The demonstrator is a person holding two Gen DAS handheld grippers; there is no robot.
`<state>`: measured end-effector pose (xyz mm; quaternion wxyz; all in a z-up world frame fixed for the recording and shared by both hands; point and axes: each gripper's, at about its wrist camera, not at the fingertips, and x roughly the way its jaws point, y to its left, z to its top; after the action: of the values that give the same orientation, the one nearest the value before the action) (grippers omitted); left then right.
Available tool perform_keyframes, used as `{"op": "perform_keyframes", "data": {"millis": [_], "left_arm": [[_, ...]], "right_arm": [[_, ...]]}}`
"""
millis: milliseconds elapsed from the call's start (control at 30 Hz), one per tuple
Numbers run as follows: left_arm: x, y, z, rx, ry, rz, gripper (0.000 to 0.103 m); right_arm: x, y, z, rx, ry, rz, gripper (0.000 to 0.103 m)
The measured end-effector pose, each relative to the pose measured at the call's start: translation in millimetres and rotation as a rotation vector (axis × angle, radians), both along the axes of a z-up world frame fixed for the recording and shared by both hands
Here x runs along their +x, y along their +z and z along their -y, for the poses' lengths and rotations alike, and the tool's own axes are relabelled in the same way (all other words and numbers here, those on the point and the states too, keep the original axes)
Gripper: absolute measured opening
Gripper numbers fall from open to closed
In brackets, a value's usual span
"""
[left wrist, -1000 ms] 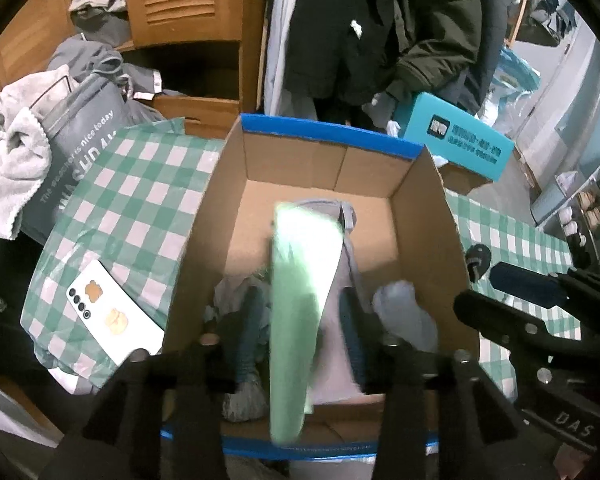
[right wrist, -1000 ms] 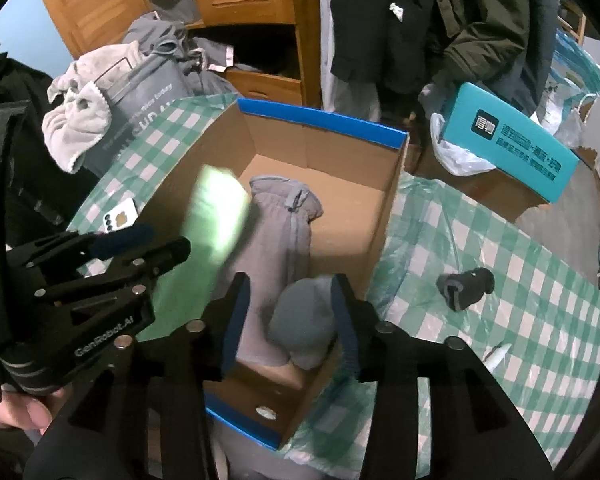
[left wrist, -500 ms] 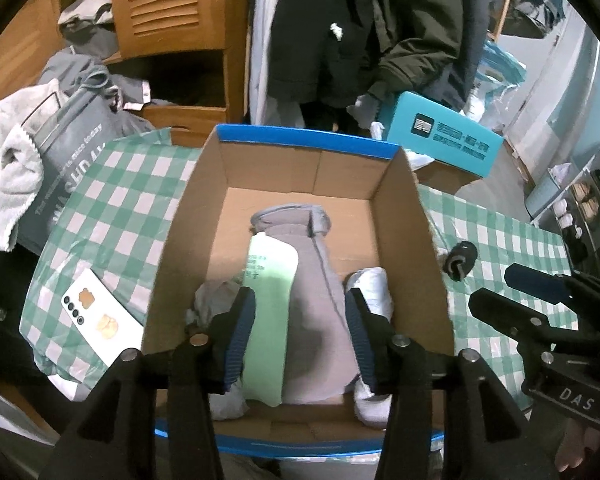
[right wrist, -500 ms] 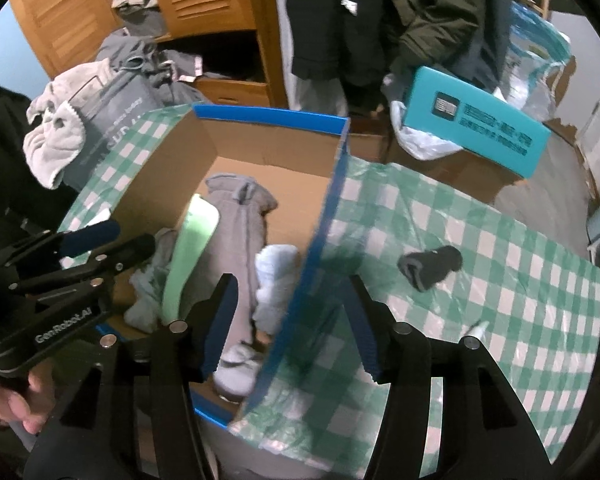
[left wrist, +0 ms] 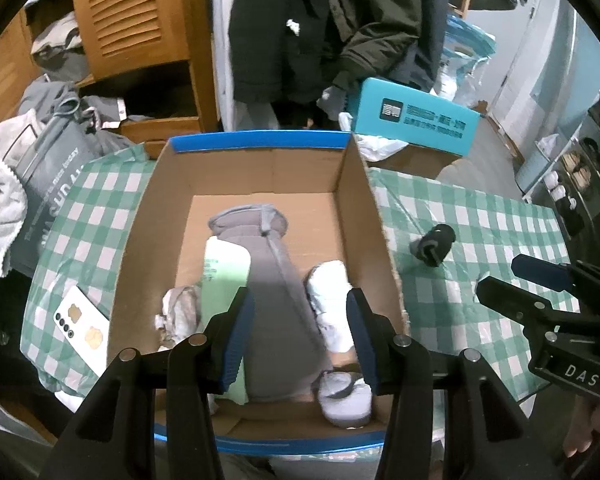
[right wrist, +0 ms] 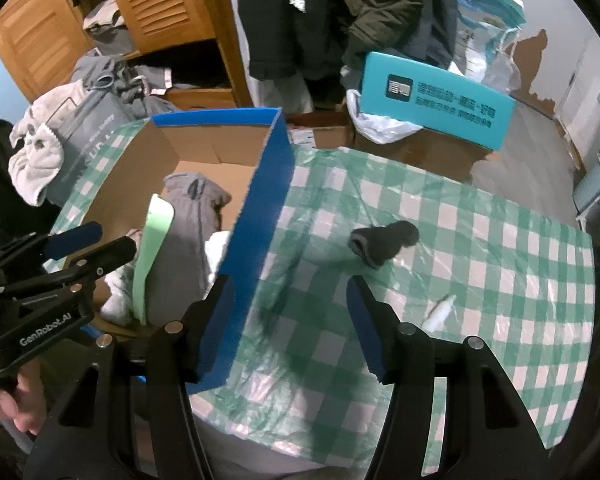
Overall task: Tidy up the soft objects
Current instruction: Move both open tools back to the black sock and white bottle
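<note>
In box [left wrist: 356,200]: grey garment [left wrist: 276,304] lay flat, mint slip [left wrist: 224,276] beside | left gripper [left wrist: 300,332] spread, empty | right gripper [right wrist: 292,320] widening, empty, above the checked cloth [right wrist: 480,248]

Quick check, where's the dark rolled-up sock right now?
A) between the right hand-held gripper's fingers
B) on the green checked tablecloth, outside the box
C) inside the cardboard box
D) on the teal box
B: the dark rolled-up sock lies on the green checked tablecloth, apart from the blue-edged cardboard box and ahead of the empty, open right hand-held gripper.
</note>
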<state>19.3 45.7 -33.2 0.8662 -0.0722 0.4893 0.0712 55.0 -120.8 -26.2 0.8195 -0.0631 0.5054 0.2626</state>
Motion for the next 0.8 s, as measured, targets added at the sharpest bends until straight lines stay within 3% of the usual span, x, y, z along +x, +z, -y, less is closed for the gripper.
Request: {"op": "perform_keyframes", "data": {"millis": [700, 800], "left_arm": [[21.6, -5.4, 68.5, 0.063, -0.123, -0.042, 0.05], [25.4, -8.2, 79.4, 0.077, -0.142, -0.049, 0.057]], "right_arm": [[11.9, -18.2, 86.0, -0.006, -0.165, -0.025, 0.062], [13.9, -22.3, 99.8, -0.009, -0.191, -0.033, 0.062]]}}
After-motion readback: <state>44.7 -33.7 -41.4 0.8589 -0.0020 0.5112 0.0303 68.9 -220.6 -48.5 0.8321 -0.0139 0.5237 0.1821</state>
